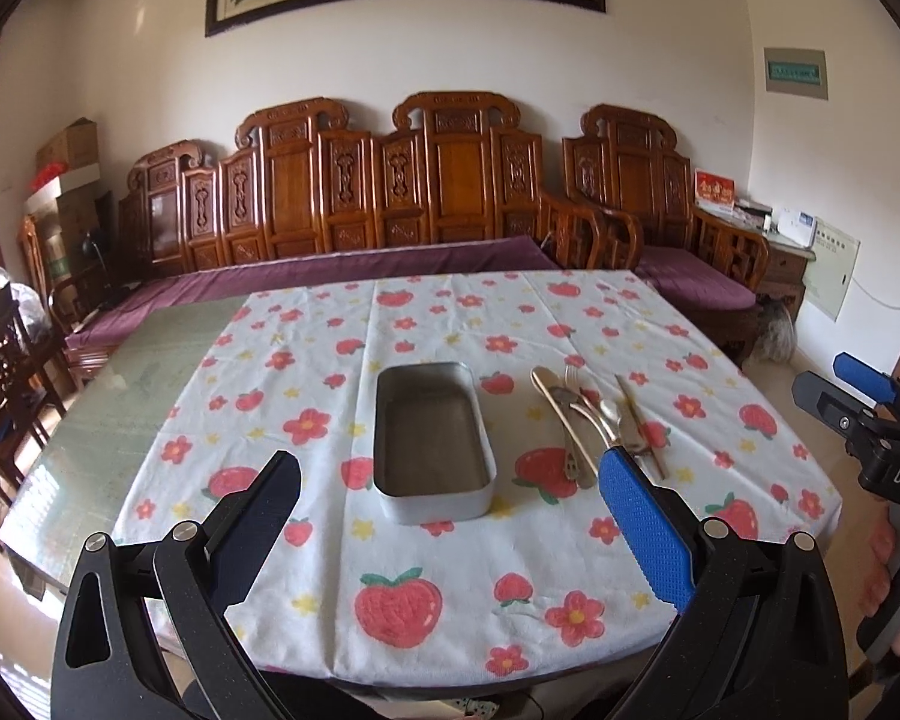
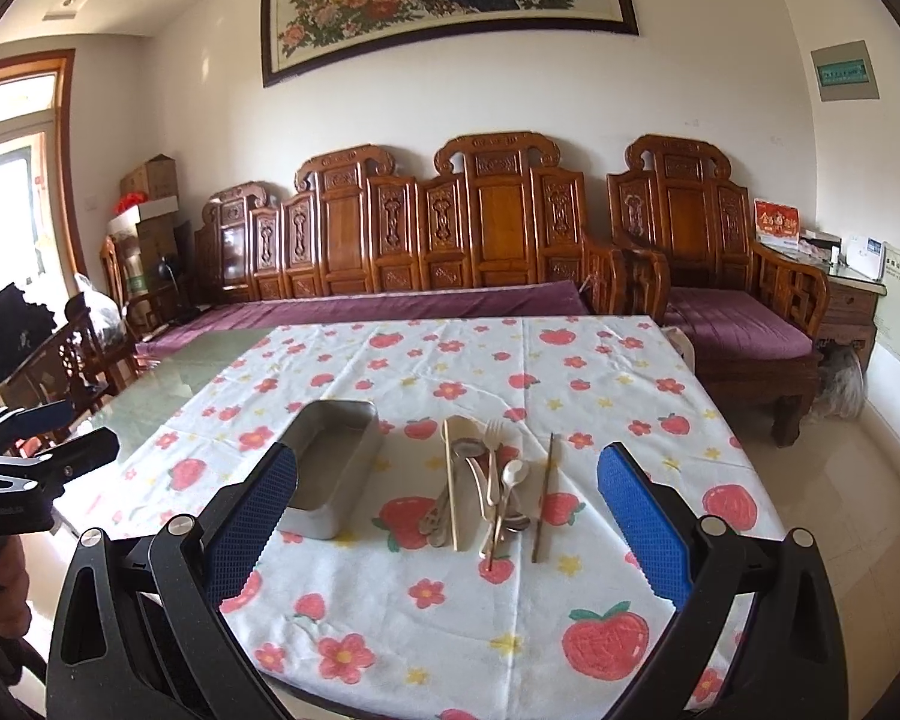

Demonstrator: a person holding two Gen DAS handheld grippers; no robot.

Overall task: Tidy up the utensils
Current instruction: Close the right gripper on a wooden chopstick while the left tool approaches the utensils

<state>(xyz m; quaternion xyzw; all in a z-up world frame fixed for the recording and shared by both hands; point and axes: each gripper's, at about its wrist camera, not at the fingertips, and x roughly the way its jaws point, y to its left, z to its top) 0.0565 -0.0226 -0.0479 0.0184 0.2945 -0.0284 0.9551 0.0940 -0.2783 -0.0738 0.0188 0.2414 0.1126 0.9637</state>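
An empty rectangular metal tin [image 1: 432,441] [image 2: 336,465] lies on the strawberry-print tablecloth [image 1: 390,540] [image 2: 450,600]. To its right sits a loose pile of utensils [image 1: 594,420] [image 2: 486,492]: forks, spoons, a knife and gold-toned pieces, with one dark chopstick [image 2: 543,498] lying apart on the right. My left gripper [image 1: 450,498] hovers open above the near end of the tin, nothing between its fingers. My right gripper [image 2: 447,498] stands open too, held above the table just short of the pile. The right gripper [image 1: 870,420] also shows at the right edge of the left wrist view.
The cloth covers only part of a green glass table [image 1: 150,396] [image 2: 168,384]. A carved wooden sofa with purple cushions [image 1: 390,210] [image 2: 450,240] runs behind the table. Dark chairs [image 1: 6,372] stand at the left. A person's hand [image 1: 894,564] holds the right gripper's handle.
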